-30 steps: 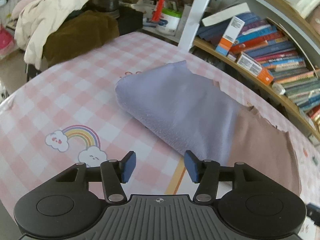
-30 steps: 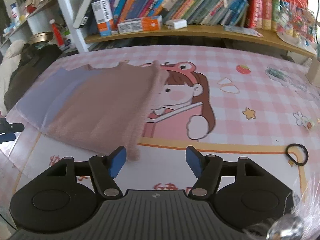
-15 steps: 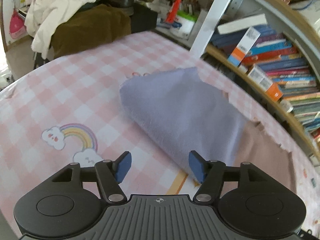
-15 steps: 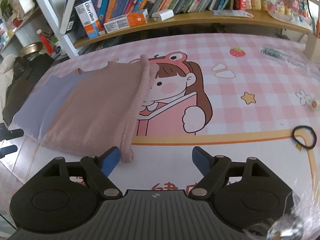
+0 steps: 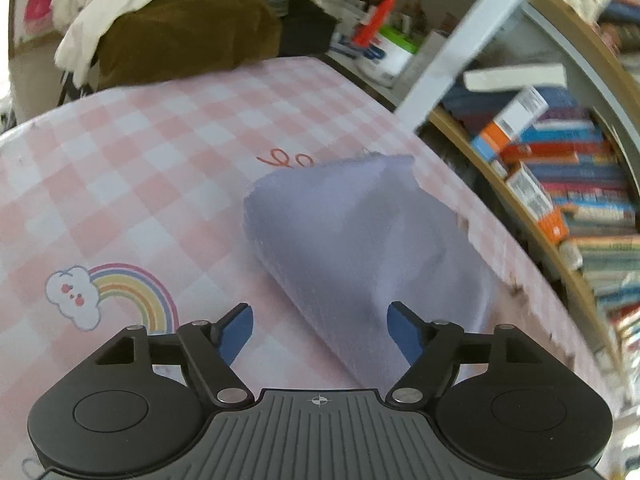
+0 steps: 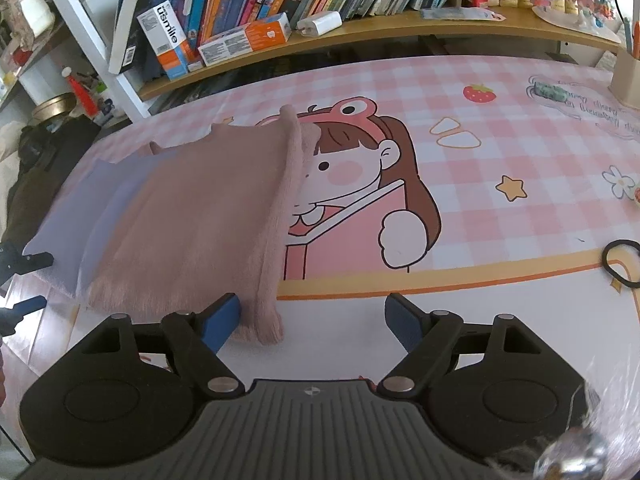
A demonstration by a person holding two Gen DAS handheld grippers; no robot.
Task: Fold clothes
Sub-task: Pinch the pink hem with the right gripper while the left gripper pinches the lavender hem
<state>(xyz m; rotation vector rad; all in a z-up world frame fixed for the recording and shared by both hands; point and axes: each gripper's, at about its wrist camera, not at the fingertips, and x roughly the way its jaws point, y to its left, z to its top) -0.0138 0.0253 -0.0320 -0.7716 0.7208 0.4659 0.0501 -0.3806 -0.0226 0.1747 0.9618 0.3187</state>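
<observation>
Folded cloth [image 6: 192, 216] lies on the pink checked table mat [image 6: 500, 128], centre-left of the right wrist view: pink-brown half on top toward the middle, lavender half [image 5: 352, 240] at the left edge. In the left wrist view the lavender end fills the centre, its near edge running down to lower centre.

Containers: wooden bookshelf [image 6: 360, 30] along the top of the right view, packed with upright books, plus a toothpaste box [image 6: 246, 38] and a white charger [image 6: 320, 22] lying in front of them. Pen holder [image 6: 628, 76] at the far right edge, contents barely visible. White tub [image 5: 390, 56] upper centre of the left view with a red-and-white bottle [image 5: 380, 16] just beside it; cannot tell whether it is in it. Black hair tie [image 6: 622, 262] loose on the mat, right edge.

Left gripper [image 5: 320, 330] bottom centre, angled down at the mat, jaws opening wide; the cloth's near edge sits between the blue pads [image 5: 236, 336], the right pad against the fabric, no clamp. Right gripper [image 6: 312, 322] bottom centre, angled down, wide, jaws closing slightly; the cloth's near corner is just beside the left pad, nothing gripped.
</observation>
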